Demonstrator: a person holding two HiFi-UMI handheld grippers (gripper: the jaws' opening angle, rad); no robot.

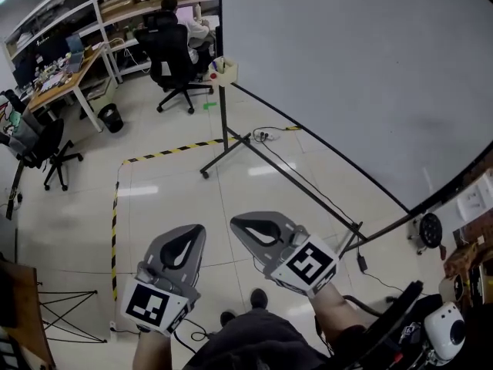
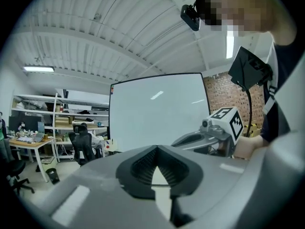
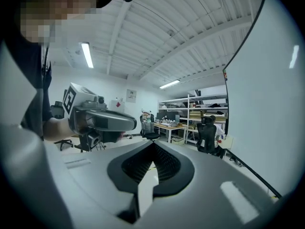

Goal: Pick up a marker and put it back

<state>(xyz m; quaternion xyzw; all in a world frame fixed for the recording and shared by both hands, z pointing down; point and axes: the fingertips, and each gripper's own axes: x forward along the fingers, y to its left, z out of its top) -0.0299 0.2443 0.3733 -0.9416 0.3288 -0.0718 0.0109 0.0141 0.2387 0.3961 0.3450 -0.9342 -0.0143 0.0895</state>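
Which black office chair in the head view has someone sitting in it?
The far chair by the whiteboard, with a person in it; the left chair stands empty.

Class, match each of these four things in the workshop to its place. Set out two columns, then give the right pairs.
1. large whiteboard on a black stand
2. black-and-yellow striped tape
3. small black waste bin
4. small white box

A. beside the wooden desk
B. at the board's left corner
C. filling the head view's upper right
D. running in lines along the floor tiles

Pairs: 1-C, 2-D, 3-A, 4-B
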